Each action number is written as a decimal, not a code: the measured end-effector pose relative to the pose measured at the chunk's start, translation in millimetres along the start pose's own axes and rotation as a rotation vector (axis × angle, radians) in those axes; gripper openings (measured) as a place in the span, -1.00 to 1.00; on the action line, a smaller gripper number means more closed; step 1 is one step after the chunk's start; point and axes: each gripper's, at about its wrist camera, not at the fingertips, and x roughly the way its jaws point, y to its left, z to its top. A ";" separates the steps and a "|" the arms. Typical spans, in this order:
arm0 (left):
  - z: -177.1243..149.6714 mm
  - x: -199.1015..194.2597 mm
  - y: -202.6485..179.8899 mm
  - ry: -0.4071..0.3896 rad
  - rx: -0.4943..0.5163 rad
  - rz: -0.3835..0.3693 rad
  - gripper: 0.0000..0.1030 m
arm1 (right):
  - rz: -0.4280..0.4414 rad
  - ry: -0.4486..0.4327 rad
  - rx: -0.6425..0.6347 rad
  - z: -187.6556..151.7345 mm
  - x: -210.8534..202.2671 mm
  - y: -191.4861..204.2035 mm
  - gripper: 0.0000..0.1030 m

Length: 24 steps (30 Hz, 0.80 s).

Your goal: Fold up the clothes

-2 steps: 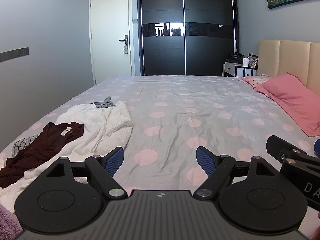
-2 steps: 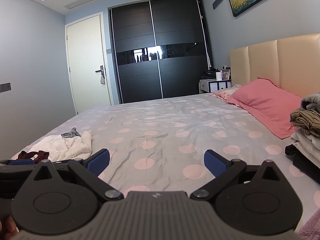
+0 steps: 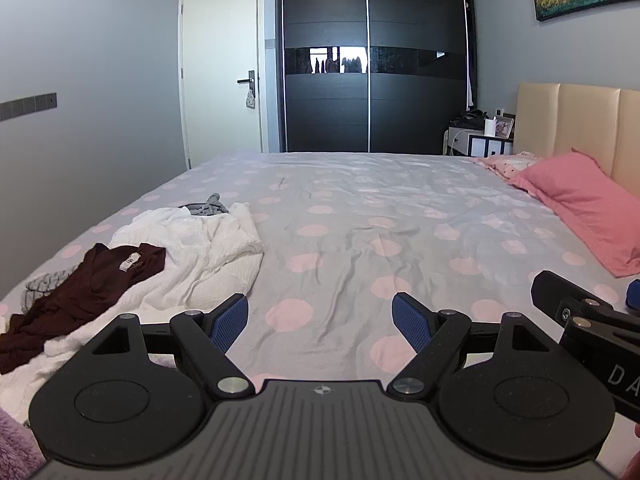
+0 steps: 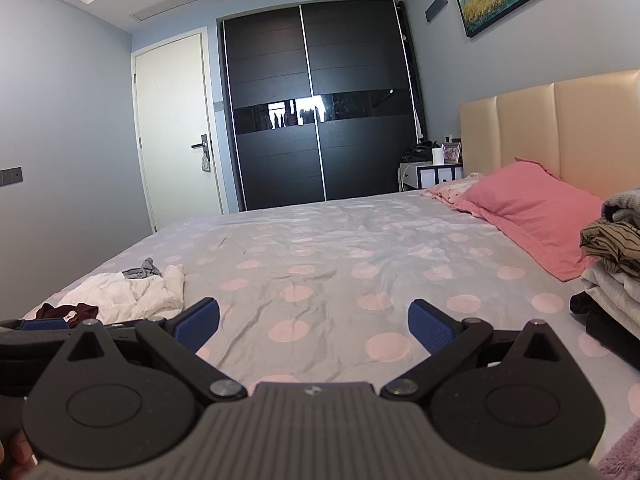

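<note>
A heap of loose clothes lies at the left of the bed: a crumpled white garment [image 3: 200, 248] [image 4: 128, 294], a dark maroon top [image 3: 84, 284] [image 4: 66, 312] on its near side, and a small grey piece [image 3: 208, 206] behind. My left gripper [image 3: 320, 322] hovers low over the sheet, just right of the heap, open with nothing between its blue pads. My right gripper [image 4: 314, 326] is open too, over bare sheet, empty. A stack of folded clothes [image 4: 612, 264] stands at the right edge in the right wrist view.
The bed [image 3: 360, 216] has a grey sheet with pink dots. A pink pillow [image 3: 580, 204] lies against the beige headboard [image 4: 540, 128] at the right. A dark wardrobe [image 3: 372, 56], a white door and a bedside table stand beyond the bed. Purple fluffy fabric [image 3: 12, 440] shows at the near corner.
</note>
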 end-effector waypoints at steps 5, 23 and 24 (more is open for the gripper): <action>0.2 2.9 1.7 0.003 -0.057 0.000 0.53 | 0.003 -0.006 0.012 1.4 -0.1 -1.3 0.97; 3.8 -2.5 5.3 0.006 -0.107 -0.060 0.53 | -0.039 -0.016 0.030 5.1 -5.2 -6.6 0.97; 3.7 -3.0 6.5 0.003 -0.114 -0.065 0.53 | -0.038 -0.019 0.028 4.8 -5.3 -6.1 0.97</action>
